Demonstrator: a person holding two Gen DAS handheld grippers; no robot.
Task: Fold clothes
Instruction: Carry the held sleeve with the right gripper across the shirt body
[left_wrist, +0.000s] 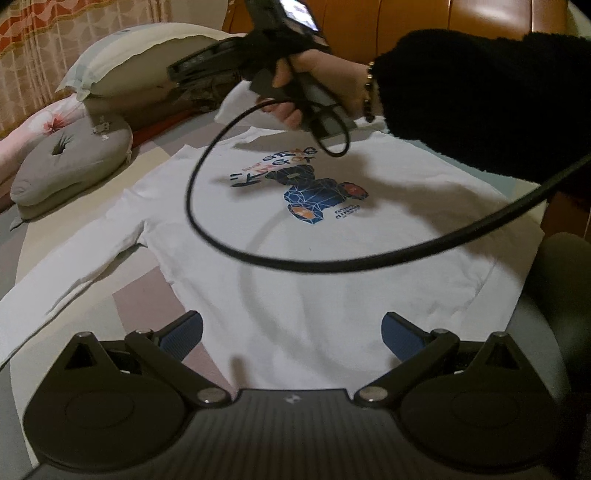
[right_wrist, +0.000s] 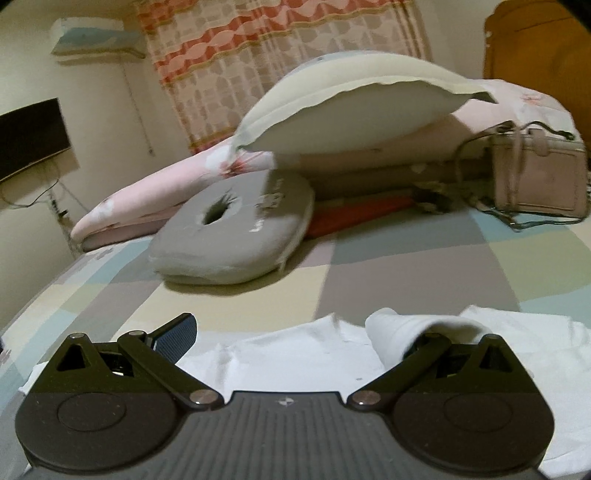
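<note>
One white long-sleeved sweatshirt (left_wrist: 295, 236) lies flat on a bed with a pastel checked sheet (right_wrist: 406, 266), printed side up. Its print is one blue geometric bear (left_wrist: 314, 199) with a few lines of lettering beside it.

In the left wrist view, going left to right: one patterned curtain (left_wrist: 74, 37) at the far left, one pink floral quilt (left_wrist: 44, 125) below it, one cream pillow (left_wrist: 147, 62), and one grey round cushion (left_wrist: 70, 162) with a dimple in its middle. One sleeve (left_wrist: 74, 269) of the sweatshirt stretches out toward the left edge. The left gripper (left_wrist: 291, 336) hovers over the sweatshirt's lower part, its two blue-padded fingers spread wide with nothing between them. Toward the upper right, one hand (left_wrist: 314, 85) in a black fuzzy sleeve (left_wrist: 480, 99) grips the handle of the right gripper, above the garment's collar end. One black cable (left_wrist: 332, 264) loops from it across the shirt.

In the right wrist view, left to right: one dark screen (right_wrist: 33, 136) on the wall, the same curtain, quilt, cushion and pillow, then one pale pink handbag (right_wrist: 539, 177) at the far right. The right gripper (right_wrist: 295, 334) has its two fingers spread apart; a fold of the white fabric lies over the tip of the right-hand finger, hiding its pad.
</note>
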